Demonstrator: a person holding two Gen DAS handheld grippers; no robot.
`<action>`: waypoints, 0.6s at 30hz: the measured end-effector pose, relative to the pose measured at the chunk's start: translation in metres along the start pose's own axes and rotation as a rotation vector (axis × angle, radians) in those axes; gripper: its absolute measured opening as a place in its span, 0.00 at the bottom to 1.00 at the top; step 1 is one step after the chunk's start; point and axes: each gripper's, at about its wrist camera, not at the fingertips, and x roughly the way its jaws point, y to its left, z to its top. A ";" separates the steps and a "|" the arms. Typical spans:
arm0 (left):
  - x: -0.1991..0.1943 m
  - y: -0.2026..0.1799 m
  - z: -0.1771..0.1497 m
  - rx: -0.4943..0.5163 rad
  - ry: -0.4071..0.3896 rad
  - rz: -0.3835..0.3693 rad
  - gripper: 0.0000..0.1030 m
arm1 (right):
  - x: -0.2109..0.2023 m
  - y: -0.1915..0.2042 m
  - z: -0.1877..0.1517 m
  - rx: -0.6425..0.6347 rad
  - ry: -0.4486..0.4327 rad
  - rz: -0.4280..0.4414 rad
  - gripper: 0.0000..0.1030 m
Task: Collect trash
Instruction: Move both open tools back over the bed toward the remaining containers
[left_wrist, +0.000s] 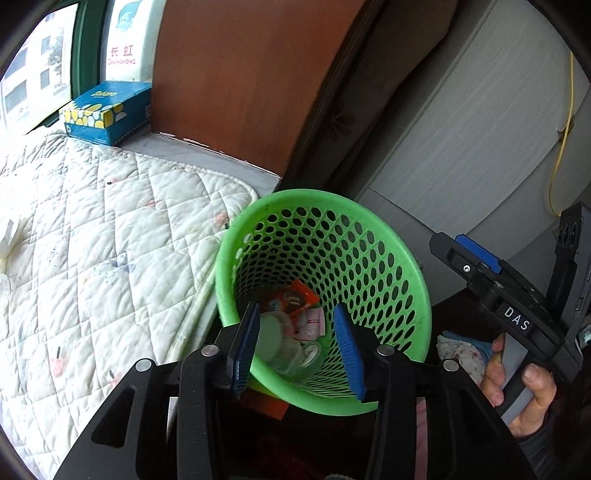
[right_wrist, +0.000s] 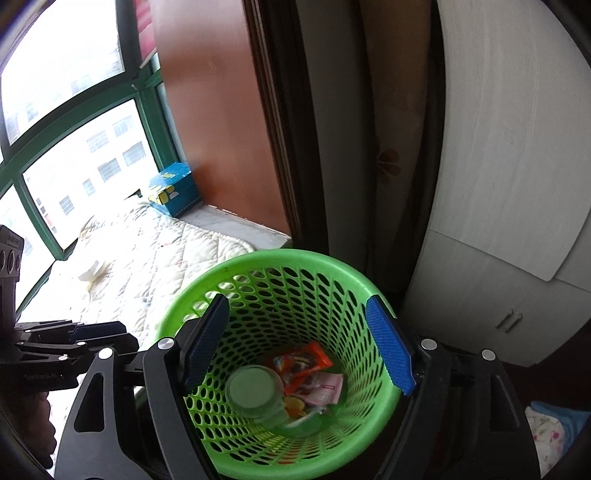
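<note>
A green perforated trash basket (left_wrist: 391, 243) stands beside the bed; it also shows in the right wrist view (right_wrist: 295, 258). At its bottom lie a clear plastic cup (right_wrist: 255, 395), an orange snack wrapper (right_wrist: 306, 360) and a pink-white wrapper (right_wrist: 327, 391). The same cup (left_wrist: 279, 341) and orange wrapper (left_wrist: 291, 299) show in the left wrist view. My left gripper (left_wrist: 297, 321) is open and empty above the basket's near rim. My right gripper (right_wrist: 297, 336) is open and empty over the basket's mouth; it also shows in the left wrist view (left_wrist: 476, 258).
A quilted white bed cover (left_wrist: 96, 240) lies left of the basket. A blue tissue box (left_wrist: 107, 110) sits on the sill by the window. A brown wooden panel (left_wrist: 240, 74) and a white cabinet (right_wrist: 517, 184) stand behind. Patterned cloth (left_wrist: 461, 354) lies at the right.
</note>
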 end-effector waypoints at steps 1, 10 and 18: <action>-0.003 0.003 0.000 -0.007 -0.006 0.004 0.39 | 0.000 0.002 0.001 -0.002 0.000 0.005 0.74; -0.039 0.054 -0.001 -0.082 -0.084 0.118 0.53 | 0.004 0.032 0.010 -0.046 -0.003 0.053 0.77; -0.078 0.136 -0.010 -0.207 -0.136 0.268 0.57 | 0.021 0.078 0.017 -0.099 0.021 0.131 0.78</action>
